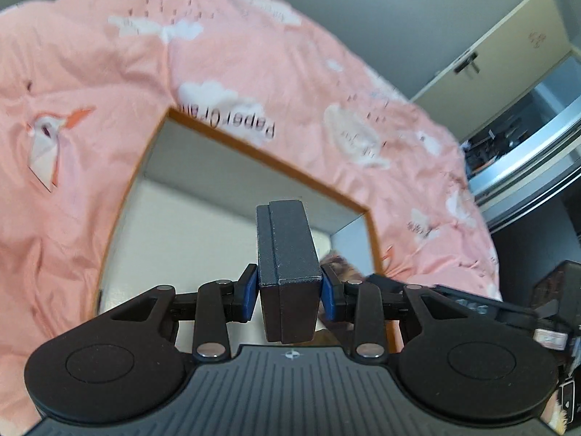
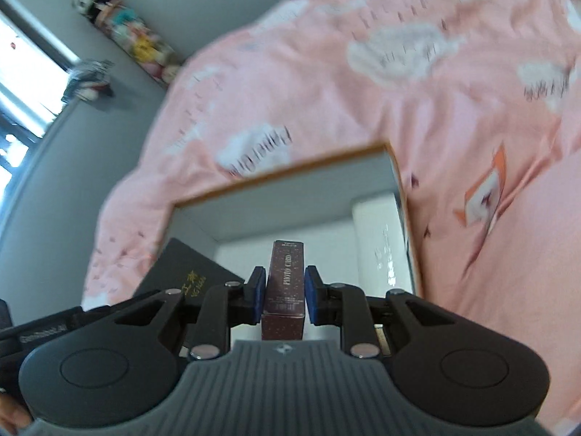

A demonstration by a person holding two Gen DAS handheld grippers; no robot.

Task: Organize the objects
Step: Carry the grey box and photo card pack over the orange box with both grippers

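Note:
My left gripper (image 1: pixel 289 292) is shut on a dark grey box (image 1: pixel 287 254) whose lid seam runs along its length; it hangs over an open box with an orange rim (image 1: pixel 254 147) and a white inside. My right gripper (image 2: pixel 282 296) is shut on a slim maroon box (image 2: pixel 284 283) printed "PHOTO CARD", held above the same orange-rimmed box (image 2: pixel 290 170). Inside that box, at the right, lies a white box (image 2: pixel 377 232). A black book with gold lettering (image 2: pixel 185 276) leans at the box's left edge, beside the other gripper's body.
The orange-rimmed box rests on a pink bedspread (image 1: pixel 90 54) with white clouds and paper-crane prints. A cream cabinet (image 1: pixel 508 47) and a sliding door stand at the right of the left wrist view. A shelf of toys (image 2: pixel 127 32) hangs on the grey wall near a window.

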